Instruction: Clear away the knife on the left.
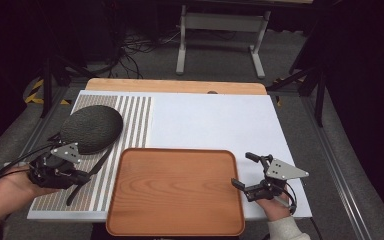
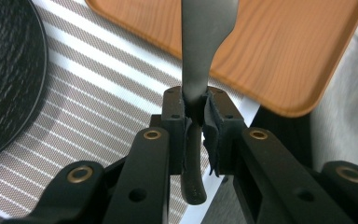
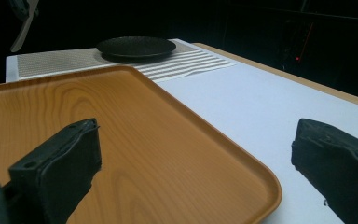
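Looking from above, the left gripper (image 1: 60, 170) pinches a dark utensil (image 1: 87, 175) over the striped mat (image 1: 130, 125) beside the plate (image 1: 91, 128); its own view shows jaws clamped on the handle, probably for carrying; the right gripper (image 3: 191, 168), jaws apart, waits by the tray (image 3: 135, 140)

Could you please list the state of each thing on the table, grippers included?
Left gripper: shut on a black utensil handle.
Right gripper: open, holding nothing, beside the tray.
Brown wooden rectangular tray: empty, flat on the table.
Round black textured plate: empty, on the striped placemat.
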{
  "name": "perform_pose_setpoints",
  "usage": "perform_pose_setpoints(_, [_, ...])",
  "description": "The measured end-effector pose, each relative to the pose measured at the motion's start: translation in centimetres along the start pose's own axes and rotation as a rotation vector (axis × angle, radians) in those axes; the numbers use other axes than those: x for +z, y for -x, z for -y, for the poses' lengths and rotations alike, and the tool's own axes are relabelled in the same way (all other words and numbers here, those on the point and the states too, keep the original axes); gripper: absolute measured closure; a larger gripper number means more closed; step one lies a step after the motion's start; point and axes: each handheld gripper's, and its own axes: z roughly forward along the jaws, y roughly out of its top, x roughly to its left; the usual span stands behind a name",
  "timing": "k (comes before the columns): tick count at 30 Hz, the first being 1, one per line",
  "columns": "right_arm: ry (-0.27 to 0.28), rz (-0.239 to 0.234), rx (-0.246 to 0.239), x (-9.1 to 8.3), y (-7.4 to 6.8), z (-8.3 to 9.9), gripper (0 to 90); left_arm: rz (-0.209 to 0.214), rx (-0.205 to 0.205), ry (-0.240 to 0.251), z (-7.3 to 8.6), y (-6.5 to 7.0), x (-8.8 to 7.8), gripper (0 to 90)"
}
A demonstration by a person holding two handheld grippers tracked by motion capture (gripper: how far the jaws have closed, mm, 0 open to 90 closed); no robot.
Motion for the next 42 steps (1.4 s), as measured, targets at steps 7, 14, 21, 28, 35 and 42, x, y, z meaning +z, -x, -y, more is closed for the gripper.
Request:
perform_pose_setpoints(7, [0.005, -0.001, 0.008, 0.0, 0.0, 0.0, 2.1, 0.005, -0.02, 0.024, -1.2, 1.5, 0.6, 79.5])
perform_pose_setpoints(14, [0.003, -0.002, 0.002, -0.1, 0.0, 0.0, 2.2, 0.033, -0.012, 0.043, -2.3, 3.4, 1.7, 79.5])
perform_pose_setpoints(21, [0.0, -0.006, 0.001, 0.0, 0.0, 0.0, 2.2, 0.074, -0.041, 0.071, -3.4, 4.5, 3.1, 79.5])
perform_pose_setpoints(28, [0.001, -0.005, 0.001, -0.1, -0.1, 0.0, 2.2, 0.11, -0.047, 0.081, -4.0, 5.1, 4.4, 79.5])
perform_pose_setpoints(35, [-0.002, -0.009, 0.001, 0.0, -0.1, 0.1, 2.2, 0.119, -0.058, 0.09, -4.7, 5.7, 5.8, 79.5])
perform_pose_setpoints(42, [-0.003, -0.008, -0.002, -0.1, -0.1, 0.1, 2.2, 0.113, -0.073, 0.07, -5.4, 6.2, 7.0, 79.5])
